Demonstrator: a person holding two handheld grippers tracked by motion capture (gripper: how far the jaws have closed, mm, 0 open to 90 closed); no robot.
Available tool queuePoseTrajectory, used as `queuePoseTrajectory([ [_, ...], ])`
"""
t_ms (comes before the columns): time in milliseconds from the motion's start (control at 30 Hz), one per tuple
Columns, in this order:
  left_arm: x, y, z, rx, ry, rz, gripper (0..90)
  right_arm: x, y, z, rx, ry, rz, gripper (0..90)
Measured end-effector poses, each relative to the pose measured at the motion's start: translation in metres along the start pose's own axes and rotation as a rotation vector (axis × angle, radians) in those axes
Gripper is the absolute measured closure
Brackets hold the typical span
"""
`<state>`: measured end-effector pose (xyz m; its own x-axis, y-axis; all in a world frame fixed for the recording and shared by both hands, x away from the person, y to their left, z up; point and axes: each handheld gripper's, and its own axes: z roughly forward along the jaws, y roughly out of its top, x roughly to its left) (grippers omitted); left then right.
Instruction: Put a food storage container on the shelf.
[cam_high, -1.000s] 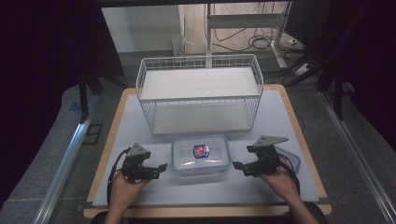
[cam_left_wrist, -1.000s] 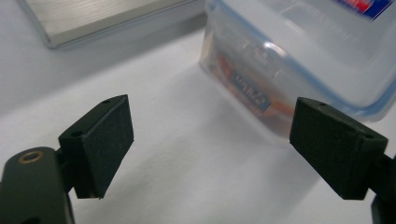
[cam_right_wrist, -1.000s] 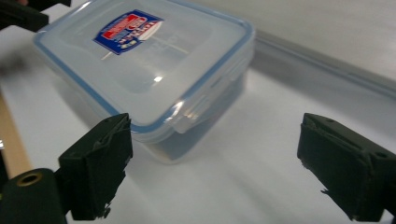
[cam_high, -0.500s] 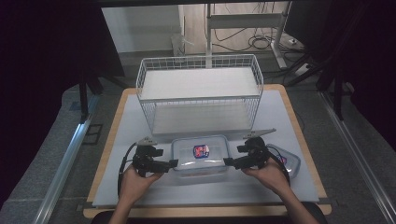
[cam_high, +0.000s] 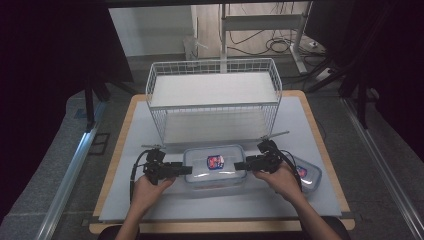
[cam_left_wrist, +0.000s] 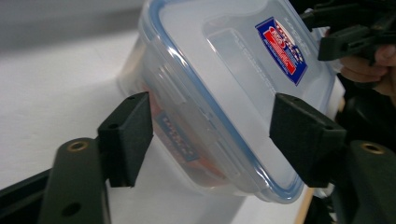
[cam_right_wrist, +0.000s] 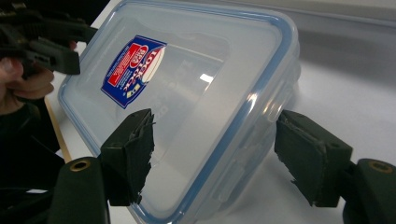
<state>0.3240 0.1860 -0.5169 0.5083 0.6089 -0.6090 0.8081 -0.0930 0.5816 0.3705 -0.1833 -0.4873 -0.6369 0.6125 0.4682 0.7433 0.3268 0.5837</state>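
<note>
The white wire basket (cam_high: 214, 102) blocks passage behind the clear lidded plastic container (cam_high: 215, 166); bare worktop (cam_high: 210, 202) remains free in front.

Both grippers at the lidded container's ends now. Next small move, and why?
Probably finish closing both on the short ends. The left gripper and right gripper each straddle an end of the clear container, jaws just been closing, but gaps show between the pads and its walls, so nothing is gripped yet. It sits flat on the mat.
</note>
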Motion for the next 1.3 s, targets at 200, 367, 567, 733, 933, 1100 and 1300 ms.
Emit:
queuePoseTrajectory([
  [200,0.001,0.004,0.011,0.030,-0.040,-0.026,21.7,-0.008,0.003,0.004,0.016,0.036,0.067,27.0],
  [367,0.002,0.004,0.009,0.029,-0.045,-0.034,24.2,-0.013,0.003,0.009,0.042,0.092,0.124,25.6],
  [567,0.002,0.000,0.004,0.019,-0.066,-0.045,30.9,-0.012,0.002,0.008,0.044,0.098,0.128,27.6],
  [733,0.002,-0.004,-0.003,-0.009,-0.086,-0.033,41.2,-0.009,-0.001,0.000,0.028,0.100,0.111,34.3],
  [933,-0.005,-0.009,-0.007,-0.024,-0.069,0.012,44.2,-0.006,-0.006,-0.008,0.012,0.110,0.089,40.2],
  [1100,-0.008,-0.012,-0.009,-0.038,-0.074,0.045,46.2,-0.008,-0.009,-0.014,0.010,0.139,0.079,45.1],
  [1300,-0.008,-0.015,-0.010,-0.053,-0.088,0.046,48.3,-0.007,-0.013,-0.017,0.011,0.149,0.074,47.3],
])
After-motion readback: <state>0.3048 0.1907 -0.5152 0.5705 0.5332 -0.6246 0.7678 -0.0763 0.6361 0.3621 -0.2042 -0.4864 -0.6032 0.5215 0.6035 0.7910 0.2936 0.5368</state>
